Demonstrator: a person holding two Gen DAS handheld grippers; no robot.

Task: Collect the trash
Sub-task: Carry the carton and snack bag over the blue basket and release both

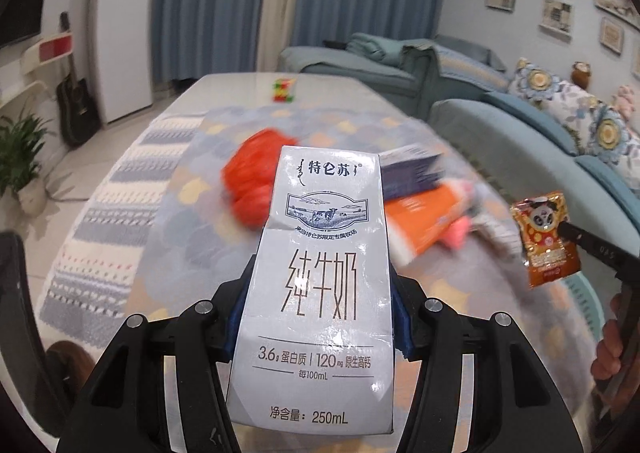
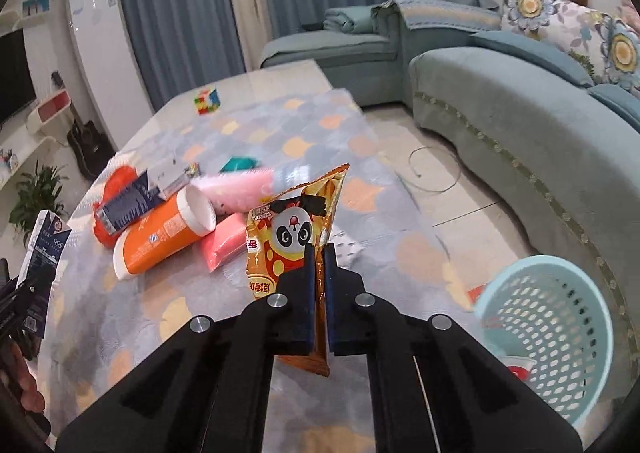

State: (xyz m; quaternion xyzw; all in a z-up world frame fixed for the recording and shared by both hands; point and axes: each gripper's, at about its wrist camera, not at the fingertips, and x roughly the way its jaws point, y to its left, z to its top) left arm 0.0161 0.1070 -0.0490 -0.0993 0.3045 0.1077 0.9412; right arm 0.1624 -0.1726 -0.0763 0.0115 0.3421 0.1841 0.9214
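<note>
My left gripper (image 1: 320,285) is shut on a white milk carton (image 1: 320,293) and holds it upright above the table; the carton also shows in the right wrist view (image 2: 44,257). My right gripper (image 2: 319,253) is shut on an orange panda snack wrapper (image 2: 296,229), held above the table; the wrapper also shows at the right of the left wrist view (image 1: 544,237). A light blue perforated basket (image 2: 552,337) stands low at the right, beside the table edge, with some red and white trash inside.
On the patterned tablecloth (image 2: 320,133) lie an orange bottle (image 2: 160,241), a pink block (image 2: 224,245), a dark box (image 2: 128,205), a pink packet (image 2: 240,189) and a red bag (image 1: 252,177). A colour cube (image 2: 207,101) sits far back. A teal sofa (image 2: 520,125) is right.
</note>
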